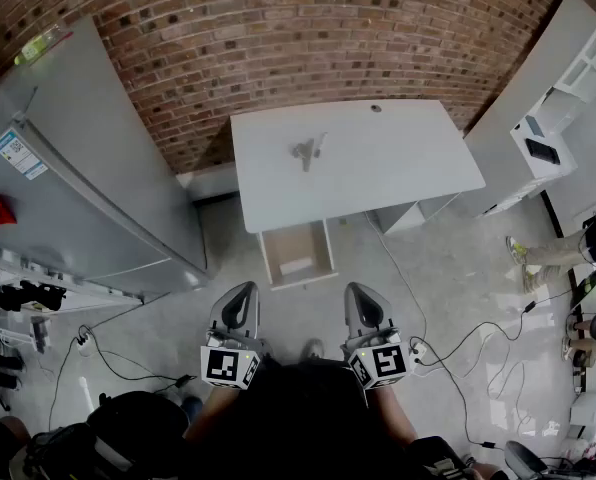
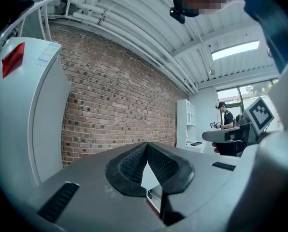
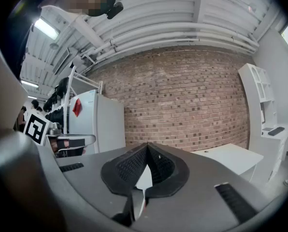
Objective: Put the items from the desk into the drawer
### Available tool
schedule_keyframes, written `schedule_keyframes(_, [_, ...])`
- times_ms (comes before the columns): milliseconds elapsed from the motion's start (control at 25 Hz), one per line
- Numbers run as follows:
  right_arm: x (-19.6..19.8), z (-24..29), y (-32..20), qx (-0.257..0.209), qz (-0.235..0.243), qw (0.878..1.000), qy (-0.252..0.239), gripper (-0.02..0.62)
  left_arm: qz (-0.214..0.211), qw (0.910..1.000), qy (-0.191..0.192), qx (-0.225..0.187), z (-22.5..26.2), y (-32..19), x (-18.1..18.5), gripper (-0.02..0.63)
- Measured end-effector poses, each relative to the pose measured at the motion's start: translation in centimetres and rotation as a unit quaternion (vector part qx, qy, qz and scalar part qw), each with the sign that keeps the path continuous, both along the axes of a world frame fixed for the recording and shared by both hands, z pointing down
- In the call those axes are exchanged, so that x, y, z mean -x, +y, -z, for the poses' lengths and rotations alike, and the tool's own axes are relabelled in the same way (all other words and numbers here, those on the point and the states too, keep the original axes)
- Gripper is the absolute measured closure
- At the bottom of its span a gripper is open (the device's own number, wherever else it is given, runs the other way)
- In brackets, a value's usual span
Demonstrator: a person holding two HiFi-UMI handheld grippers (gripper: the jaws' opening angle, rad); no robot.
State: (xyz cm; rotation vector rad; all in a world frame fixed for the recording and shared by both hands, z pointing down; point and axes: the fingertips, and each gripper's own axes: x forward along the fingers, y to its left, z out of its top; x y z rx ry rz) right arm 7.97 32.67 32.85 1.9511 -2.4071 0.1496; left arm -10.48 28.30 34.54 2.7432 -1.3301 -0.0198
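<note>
Nearest the person, the left claw (image 1: 240,303) and the right claw (image 1: 364,303) are both closed on nothing, well apart from the worktop (image 1: 408,163). Beyond them the drawer (image 1: 298,240) stands open under the near edge of the worktop, towards its left corner. Farther, a small grey item (image 1: 307,152) lies left of the worktop's centre, too small to identify. It seems light and probably stiff, so a grip across its narrow middle should suit.

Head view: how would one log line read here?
stage: before first pick | left gripper: shut, empty, short of desk | right gripper: shut, empty | grey item: on desk | drawer: open
</note>
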Motion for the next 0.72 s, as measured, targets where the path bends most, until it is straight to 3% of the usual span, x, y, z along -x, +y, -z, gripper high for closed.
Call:
schedule_keyframes(600, [0.19,0.07,-0.55,-0.007,-0.015,1.000,-0.013,0.601,-0.003,0.9999,0.010,0.003,0.14,-0.27,0.35,0.606])
schedule_keyframes(720, [-0.09,-0.14,-0.89,-0.002,-0.021,1.000,-0.016,0.462,-0.003,0.9999,0.011,0.001,0.09,-0.27,0.48,0.606])
